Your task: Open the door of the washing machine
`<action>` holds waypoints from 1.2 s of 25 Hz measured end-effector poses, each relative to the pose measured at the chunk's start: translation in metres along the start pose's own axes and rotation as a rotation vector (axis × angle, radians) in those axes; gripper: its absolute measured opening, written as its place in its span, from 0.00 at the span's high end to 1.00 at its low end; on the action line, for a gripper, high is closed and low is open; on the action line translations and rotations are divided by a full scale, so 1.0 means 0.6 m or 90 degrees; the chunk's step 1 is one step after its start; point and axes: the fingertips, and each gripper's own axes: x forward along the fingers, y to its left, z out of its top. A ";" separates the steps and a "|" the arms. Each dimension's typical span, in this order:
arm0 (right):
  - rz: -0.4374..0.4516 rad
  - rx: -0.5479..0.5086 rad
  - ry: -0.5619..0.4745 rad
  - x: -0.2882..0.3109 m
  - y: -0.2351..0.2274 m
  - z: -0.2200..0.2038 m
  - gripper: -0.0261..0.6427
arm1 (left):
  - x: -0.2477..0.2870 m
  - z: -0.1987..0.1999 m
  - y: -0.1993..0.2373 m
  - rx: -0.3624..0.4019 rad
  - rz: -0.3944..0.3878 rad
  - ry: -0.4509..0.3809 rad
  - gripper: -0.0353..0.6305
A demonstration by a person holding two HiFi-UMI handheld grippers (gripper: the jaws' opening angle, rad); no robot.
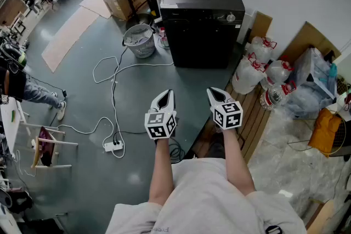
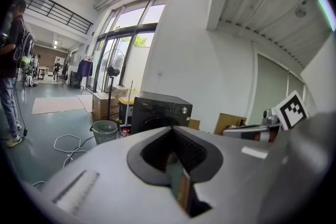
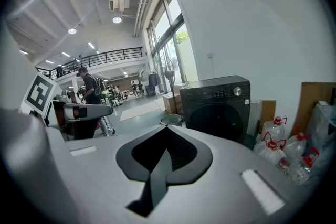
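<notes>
A black front-loading washing machine (image 1: 202, 22) stands against the white wall at the top of the head view, its round door (image 3: 218, 120) closed. It also shows in the left gripper view (image 2: 160, 110). My left gripper (image 1: 164, 97) and right gripper (image 1: 216, 94) hang side by side in mid-air, well short of the machine, both pointing toward it. Each is shut with nothing between its jaws. In the left gripper view the right gripper's marker cube (image 2: 291, 110) shows at the right edge.
A wire basket (image 1: 138, 40) and cardboard boxes (image 1: 123, 3) sit left of the machine. White cables and a power strip (image 1: 113, 146) trail over the grey floor. Water jugs (image 1: 249, 71) and bags crowd the right side. A person (image 1: 22, 85) stands far left.
</notes>
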 end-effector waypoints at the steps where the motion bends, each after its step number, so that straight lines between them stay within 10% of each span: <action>1: 0.000 0.000 0.000 0.001 0.003 0.001 0.96 | 0.000 0.002 0.000 0.000 -0.001 0.000 0.86; 30: -0.005 0.058 0.007 0.097 -0.239 0.054 0.96 | 0.277 0.028 -0.013 -0.024 0.003 0.058 0.86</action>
